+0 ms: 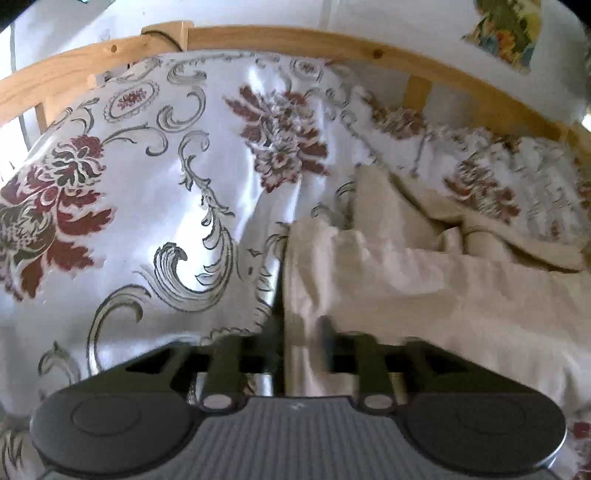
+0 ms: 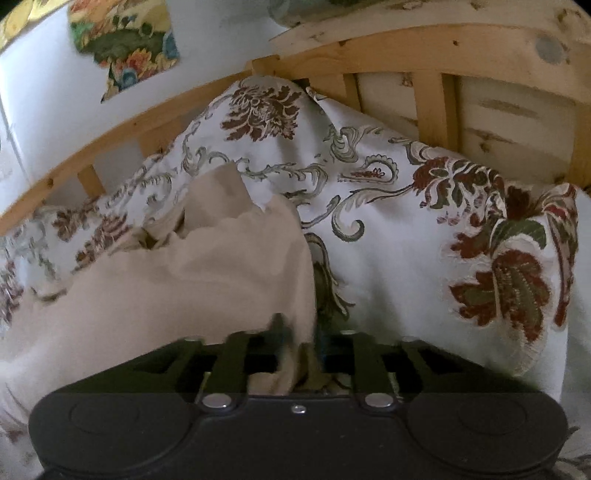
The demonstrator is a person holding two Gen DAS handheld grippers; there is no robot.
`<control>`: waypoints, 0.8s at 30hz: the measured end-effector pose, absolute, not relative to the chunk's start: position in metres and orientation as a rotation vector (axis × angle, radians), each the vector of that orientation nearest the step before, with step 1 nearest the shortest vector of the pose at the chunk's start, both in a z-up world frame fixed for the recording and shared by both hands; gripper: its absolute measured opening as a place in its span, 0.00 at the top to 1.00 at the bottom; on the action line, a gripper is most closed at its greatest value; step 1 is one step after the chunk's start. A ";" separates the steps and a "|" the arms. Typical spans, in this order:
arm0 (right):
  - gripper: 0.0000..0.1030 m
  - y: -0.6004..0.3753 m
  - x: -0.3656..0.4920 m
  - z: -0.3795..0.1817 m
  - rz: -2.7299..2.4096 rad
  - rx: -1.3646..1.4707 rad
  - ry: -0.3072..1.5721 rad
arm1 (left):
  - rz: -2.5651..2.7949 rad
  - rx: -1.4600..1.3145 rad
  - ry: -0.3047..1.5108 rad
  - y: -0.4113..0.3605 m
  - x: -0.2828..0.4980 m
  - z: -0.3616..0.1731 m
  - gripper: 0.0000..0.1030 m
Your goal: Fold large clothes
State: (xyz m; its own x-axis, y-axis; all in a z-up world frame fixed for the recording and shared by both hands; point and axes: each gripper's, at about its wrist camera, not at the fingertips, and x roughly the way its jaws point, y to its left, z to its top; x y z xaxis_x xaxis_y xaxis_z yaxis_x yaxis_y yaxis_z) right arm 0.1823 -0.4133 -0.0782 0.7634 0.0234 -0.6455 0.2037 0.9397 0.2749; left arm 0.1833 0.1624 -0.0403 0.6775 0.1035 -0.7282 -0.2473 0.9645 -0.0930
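A large beige garment [image 1: 406,280] lies crumpled on a floral bedspread [image 1: 147,184]. Its left edge runs down between the fingers of my left gripper [image 1: 301,343]. The jaws stand apart around that edge, and a dark gap shows beside the left finger. In the right wrist view the same beige garment [image 2: 207,266] spreads to the left. Its right edge is bunched into a fold between the fingers of my right gripper [image 2: 301,332]. Those jaws stand narrow and the fold fills the gap between them. The fingertips of both grippers are blurred and partly hidden by cloth.
The white bedspread [image 2: 406,240], with red flowers and grey scrolls, covers the bed. A wooden bed frame [image 1: 277,40] [image 2: 406,51] with slats runs along the far side against a white wall. A colourful picture [image 1: 506,29] [image 2: 122,40] hangs on that wall.
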 end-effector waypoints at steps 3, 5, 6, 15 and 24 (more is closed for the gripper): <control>0.49 -0.415 0.182 -0.078 -0.081 0.405 0.682 | 0.211 -0.123 0.633 0.142 0.158 -0.026 0.17; 0.47 -0.409 0.186 -0.074 -0.102 0.369 0.650 | 0.164 -0.066 0.570 0.122 0.156 -0.020 0.16; 0.46 -0.402 0.188 -0.071 -0.113 0.314 0.625 | 0.138 -0.053 0.555 0.111 0.159 -0.019 0.14; 0.28 -0.263 0.222 -0.059 0.198 -0.209 0.407 | -0.011 -0.006 0.580 0.011 0.246 -0.061 0.13; 0.20 -0.254 0.272 -0.115 0.166 -0.198 0.519 | -0.027 -0.026 0.602 0.012 0.274 -0.106 0.07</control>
